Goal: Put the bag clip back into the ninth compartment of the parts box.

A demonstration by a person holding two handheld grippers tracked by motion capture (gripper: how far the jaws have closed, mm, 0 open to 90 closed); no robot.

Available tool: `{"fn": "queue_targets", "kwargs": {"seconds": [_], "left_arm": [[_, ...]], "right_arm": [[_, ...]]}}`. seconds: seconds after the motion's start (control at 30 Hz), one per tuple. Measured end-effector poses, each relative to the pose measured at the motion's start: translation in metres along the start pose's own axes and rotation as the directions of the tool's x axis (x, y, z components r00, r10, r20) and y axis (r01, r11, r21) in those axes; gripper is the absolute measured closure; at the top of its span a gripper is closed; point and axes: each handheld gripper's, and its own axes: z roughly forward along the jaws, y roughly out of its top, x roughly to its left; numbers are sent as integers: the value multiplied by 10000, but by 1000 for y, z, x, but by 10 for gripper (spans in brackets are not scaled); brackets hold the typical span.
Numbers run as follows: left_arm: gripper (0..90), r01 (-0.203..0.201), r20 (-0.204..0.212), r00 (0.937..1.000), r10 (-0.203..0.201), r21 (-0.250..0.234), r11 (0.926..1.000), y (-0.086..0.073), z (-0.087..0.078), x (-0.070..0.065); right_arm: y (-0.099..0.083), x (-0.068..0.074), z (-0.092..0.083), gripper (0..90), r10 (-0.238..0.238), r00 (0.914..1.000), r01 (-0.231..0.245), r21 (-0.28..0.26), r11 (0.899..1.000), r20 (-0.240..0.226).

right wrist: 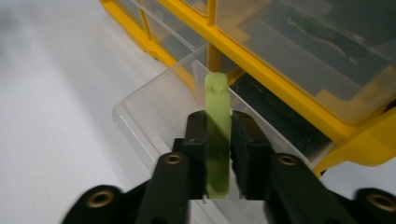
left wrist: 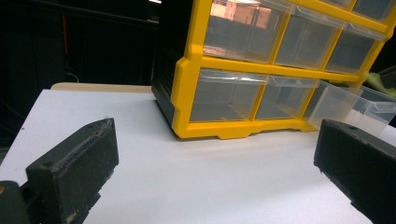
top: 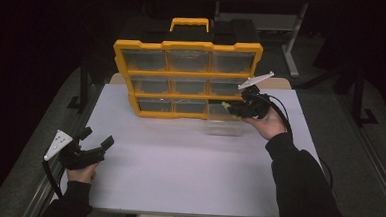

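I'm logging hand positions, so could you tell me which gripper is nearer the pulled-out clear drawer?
The right gripper, holding a green piece over the drawer. The left gripper sits open near the table's front-left corner.

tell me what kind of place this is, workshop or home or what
Probably a lab or workshop bench set up for recording: a bare white table, a yellow parts organizer with clear drawers, and dark surroundings with metal stand legs behind.

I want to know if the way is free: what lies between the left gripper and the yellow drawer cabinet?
Nothing: in the left gripper view, bare white table runs from the open left gripper to the yellow drawer cabinet. The high view agrees.
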Motion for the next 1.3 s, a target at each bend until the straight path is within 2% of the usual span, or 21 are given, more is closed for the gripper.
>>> {"fn": "queue_targets", "kwargs": {"seconds": [0.23,0.37,0.43,0.47,0.53,0.67,0.7,0.77,0.87,0.93,1.3], "left_arm": [[0,-24,1,10000,24,0,10000,0,0,0],[0,-3,-14,10000,3,28,10000,0,0,0],[0,35,6,10000,-35,13,10000,0,0,0],[0,64,13,10000,-64,5,10000,0,1,0],[0,86,30,10000,-86,-12,10000,-1,1,0],[0,71,41,10000,-71,-5,10000,-1,1,0],[0,95,38,9999,-95,-29,10000,-1,2,0],[0,84,47,10000,-84,-27,10000,-1,2,0],[0,91,46,9999,-91,-33,10000,-1,2,0],[0,63,51,10000,-63,-42,10000,-1,2,0],[0,-23,68,10000,22,89,10000,-1,3,-1]], "right_arm": [[-1,2,-3,364,325,9993,-322,-140,9994,161],[-1,5,-6,123,423,9980,-405,-387,9984,466],[-2,6,-6,65,326,9982,-303,-478,9984,498],[-2,8,-7,31,452,9978,-434,-381,9983,477],[-2,11,-8,0,332,9984,-315,-386,9988,450],[-2,15,-12,0,249,9995,-231,-845,9962,197],[-2,17,-14,0,276,9991,-245,-934,9953,316],[-2,17,-18,0,221,9994,-189,-1162,9931,264],[-4,18,-24,0,513,9985,-480,-1389,9891,202],[-6,18,-26,0,568,9977,-500,-1604,9858,381],[-25,16,-43,0,522,9977,-409,-2312,9721,433]]}}
